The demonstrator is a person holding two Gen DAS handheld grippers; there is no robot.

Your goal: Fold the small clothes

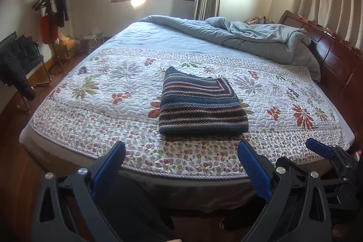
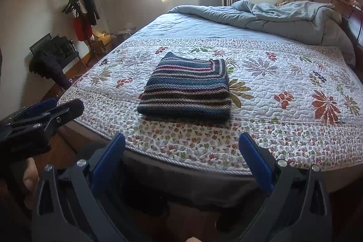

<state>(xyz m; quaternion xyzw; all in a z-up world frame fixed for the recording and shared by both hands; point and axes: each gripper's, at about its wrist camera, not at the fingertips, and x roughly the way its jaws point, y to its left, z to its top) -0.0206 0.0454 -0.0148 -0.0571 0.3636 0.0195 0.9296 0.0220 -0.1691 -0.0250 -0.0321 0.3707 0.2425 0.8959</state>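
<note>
Left hand-held gripper (image 1: 181,151) open | folded sweater (image 1: 200,106) flat, stripes crosswise

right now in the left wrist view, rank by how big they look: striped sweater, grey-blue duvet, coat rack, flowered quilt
1. flowered quilt, by far the widest.
2. grey-blue duvet, bunched by the headboard.
3. striped sweater, folded on the quilt.
4. coat rack.
The sweater is nearer the camera than the rack, so the last two are unsure.
</note>
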